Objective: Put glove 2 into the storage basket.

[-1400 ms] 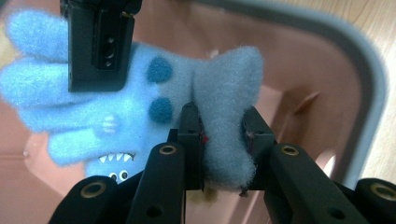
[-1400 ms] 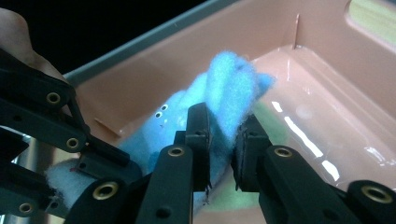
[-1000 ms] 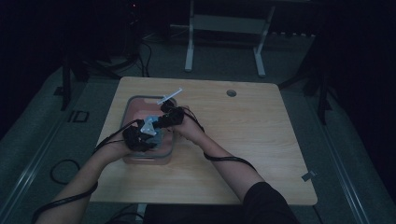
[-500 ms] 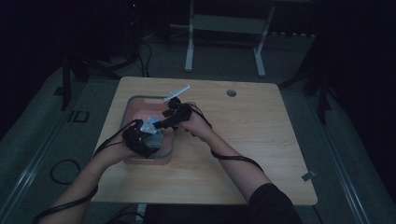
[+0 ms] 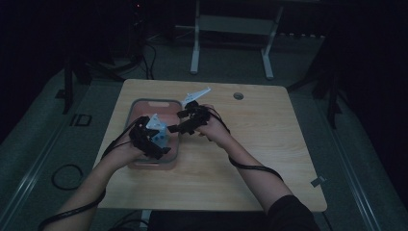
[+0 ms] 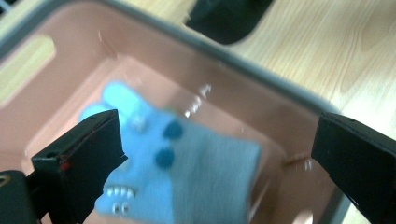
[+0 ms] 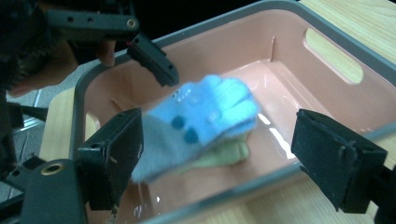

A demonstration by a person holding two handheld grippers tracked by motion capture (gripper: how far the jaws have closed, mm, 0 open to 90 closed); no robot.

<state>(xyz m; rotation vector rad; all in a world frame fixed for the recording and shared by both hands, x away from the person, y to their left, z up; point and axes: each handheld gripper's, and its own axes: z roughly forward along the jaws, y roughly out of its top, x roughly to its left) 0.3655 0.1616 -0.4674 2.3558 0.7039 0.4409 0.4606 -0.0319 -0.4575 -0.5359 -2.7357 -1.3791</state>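
Both tools have lifted off the blue sock [image 7: 201, 122] since a second ago, their jaws having just been opening. The left tool [image 6: 215, 163] and right tool [image 7: 219, 158] gape wide around it, unpinched. It lies in the pink bin [image 5: 144, 105] near the tabletop's [image 5: 269, 144] left edge. Blurred, possibly falling, it may land draped over the rim.

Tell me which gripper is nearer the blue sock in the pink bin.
Left. The left gripper hangs right over the blue sock inside the pink bin, jaws open around it. The right gripper is open too, beside the bin's right rim, sock farther ahead.
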